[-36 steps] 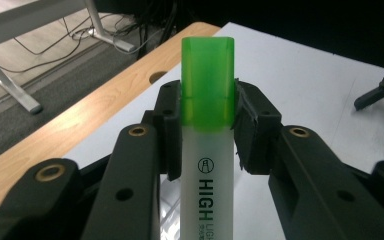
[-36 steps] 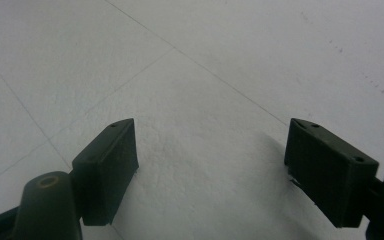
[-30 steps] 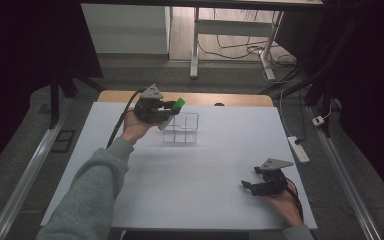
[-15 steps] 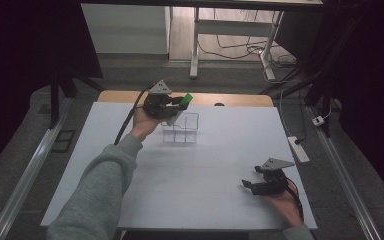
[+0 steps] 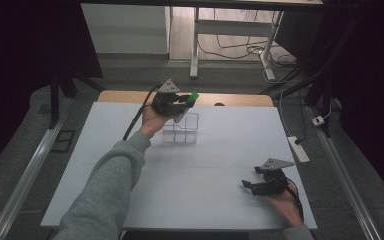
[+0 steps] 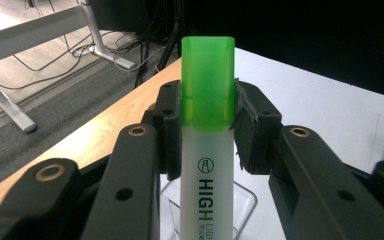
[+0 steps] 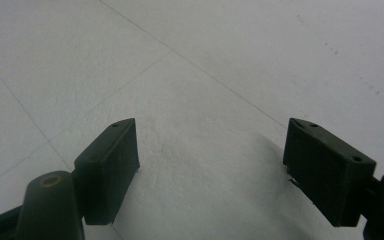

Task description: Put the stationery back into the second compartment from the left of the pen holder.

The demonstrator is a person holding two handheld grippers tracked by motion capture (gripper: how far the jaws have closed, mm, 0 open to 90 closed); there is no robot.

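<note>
Left gripper view: left gripper (image 6: 207,125) clamps highlighter (image 6: 207,150) just above clear organizer (image 5: 181,129), likely for dropping into a compartment. Right gripper (image 7: 210,165) open, empty, well apart from organizer.

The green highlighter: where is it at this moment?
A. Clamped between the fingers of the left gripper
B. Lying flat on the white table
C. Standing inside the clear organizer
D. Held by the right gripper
A: the left gripper has its fingers pressed on both sides of the green highlighter.
</note>
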